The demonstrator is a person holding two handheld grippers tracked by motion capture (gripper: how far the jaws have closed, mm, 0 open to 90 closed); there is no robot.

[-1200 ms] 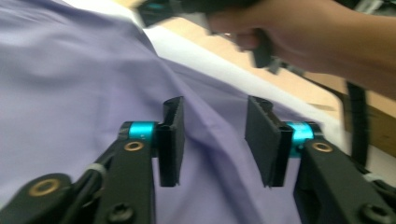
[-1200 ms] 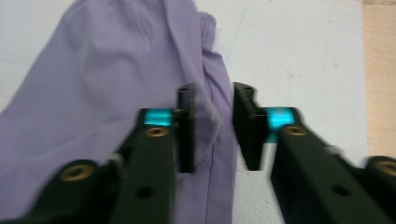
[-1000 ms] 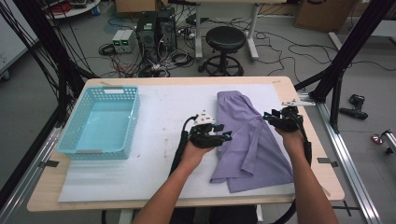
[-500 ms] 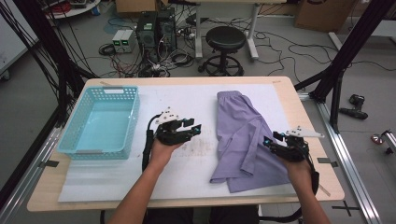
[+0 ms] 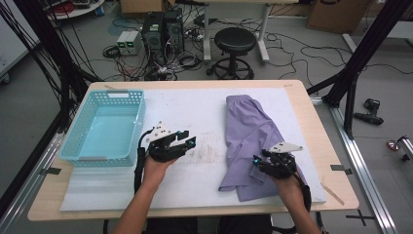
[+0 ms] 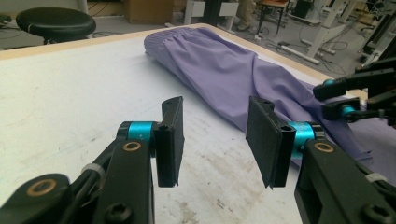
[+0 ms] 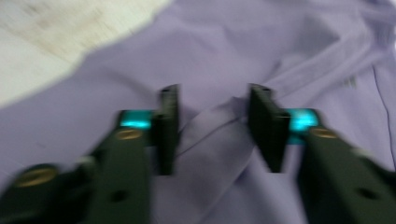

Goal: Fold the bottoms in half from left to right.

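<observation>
Purple garment [image 5: 251,141] is the thing being worked on here. It lies in a long crumpled strip down the right half of the white mat [image 5: 195,109], waistband end toward the far edge, hem end bunched up near the person's side.

The right gripper [image 5: 265,165] sits over that near bunched end. Its jaws have just been closing, and the right gripper view shows a raised fold of purple cloth between them [image 7: 215,135], but the pads don't look pressed onto it yet (that view is blurry, so take it with a grain of salt). I'd call it parted around the fold, about to pinch. Makes sense: the ridge is the easiest bit to grab off a flat surface.

The left gripper [image 5: 182,142] hovers over bare mat, well apart from the cloth, jaws parted with nothing in them. In its own view the fabric [image 6: 233,74] runs across ahead of it and the other gripper peeks in at the right, so I'd guess it's lined up to come in for a second corner.

Room-wise: plenty of open mat between the garment and the blue basket [image 5: 139,114], which is empty at the left edge. The tight spot is the right side, where the cloth lies close to the mat's border and the table [image 5: 311,105] edge, so any spreading probably wants to go leftward.
</observation>
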